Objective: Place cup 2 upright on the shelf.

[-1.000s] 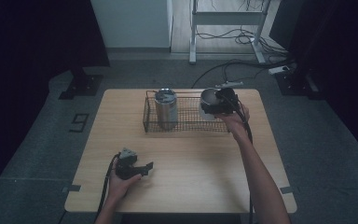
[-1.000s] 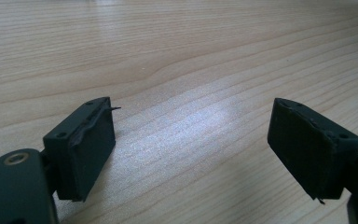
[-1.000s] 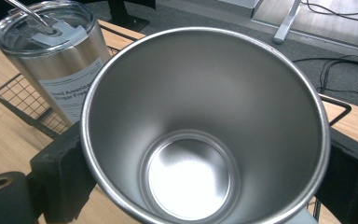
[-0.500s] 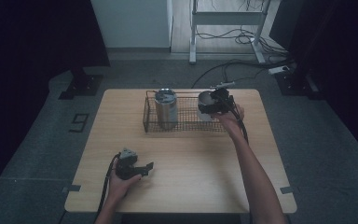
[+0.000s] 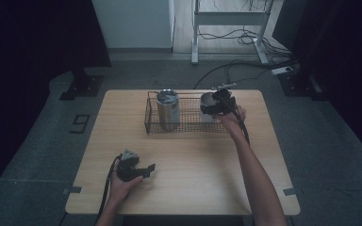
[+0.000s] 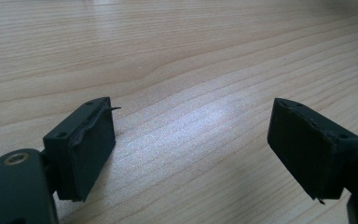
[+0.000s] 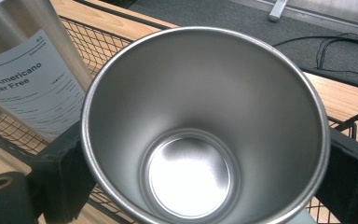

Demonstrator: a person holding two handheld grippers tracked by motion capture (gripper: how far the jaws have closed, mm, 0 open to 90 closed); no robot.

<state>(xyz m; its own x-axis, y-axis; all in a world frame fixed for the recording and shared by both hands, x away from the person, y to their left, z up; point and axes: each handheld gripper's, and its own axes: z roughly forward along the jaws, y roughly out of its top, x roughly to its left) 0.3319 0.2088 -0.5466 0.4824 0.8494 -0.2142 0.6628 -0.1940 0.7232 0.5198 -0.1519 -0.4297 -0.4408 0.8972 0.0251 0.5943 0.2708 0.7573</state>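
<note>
Seen from the high view: a pale wooden surface point(image 5: 202, 188) carrying a wire basket point(image 5: 188, 127) toward 12 o'clock, long side running 9 to 3. Inside the basket, at its 9 o'clock end, a tall steel tumbler point(image 5: 168, 109) standing upright, label reading "Americano Sugar Free" in the right gripper view. At the basket's 3 o'clock end, a steel cup point(image 5: 209, 104), open mouth up, empty, shiny bottom plain to see in the right gripper view.

Right gripper point(image 5: 219, 104) at the cup, held by the right hand point(image 5: 233, 117), forearm reaching in from 6 o'clock. Jaws clamped on the cup, one black pad pressed to each side of the wall just under the rim. Whether the cup's base touches the basket floor or hangs above it: cannot tell.

Left gripper point(image 5: 143, 170) low at 7 o'clock on the surface, well apart from the basket, gripped by the left hand point(image 5: 122, 181), cable trailing back toward 6 o'clock. Jaws spread wide apart, bare wood grain between them, holding nothing.
</note>
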